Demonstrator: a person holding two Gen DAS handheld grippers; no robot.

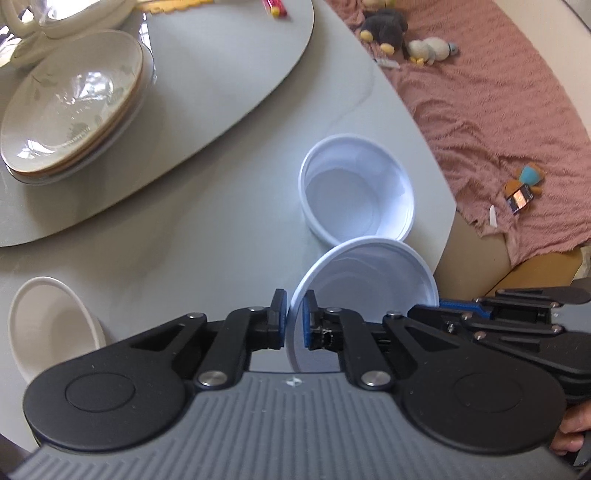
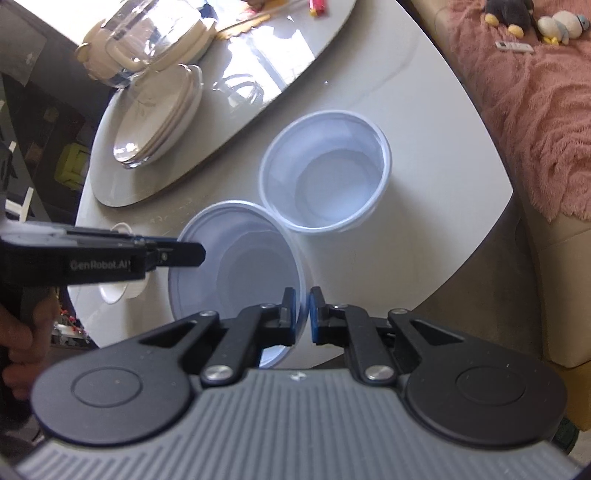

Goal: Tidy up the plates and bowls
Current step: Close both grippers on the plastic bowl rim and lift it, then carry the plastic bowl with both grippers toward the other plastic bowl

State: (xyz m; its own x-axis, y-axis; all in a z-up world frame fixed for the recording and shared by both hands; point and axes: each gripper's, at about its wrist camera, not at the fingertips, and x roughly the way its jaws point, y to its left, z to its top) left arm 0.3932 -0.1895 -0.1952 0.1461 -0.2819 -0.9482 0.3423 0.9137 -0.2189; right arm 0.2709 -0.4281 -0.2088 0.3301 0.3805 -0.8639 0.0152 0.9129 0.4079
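Observation:
A white plastic bowl (image 1: 373, 280) is held tilted above the table, close to a second white plastic bowl (image 1: 356, 194) that stands on the table. My left gripper (image 1: 294, 314) is shut on the held bowl's left rim. My right gripper (image 2: 302, 314) is shut on the same bowl (image 2: 243, 266) at its right rim, and the standing bowl (image 2: 325, 173) lies just beyond. The right gripper's fingers (image 1: 465, 306) show in the left wrist view; the left gripper's fingers (image 2: 177, 254) show in the right wrist view.
A stack of cream plates (image 1: 74, 103) sits on the grey turntable (image 1: 221, 55), with a glass pot (image 2: 147, 33) behind. A cream bowl (image 1: 51, 325) stands near left. The table edge (image 1: 439, 177) borders a pink-covered sofa (image 1: 498, 92) with soft toys.

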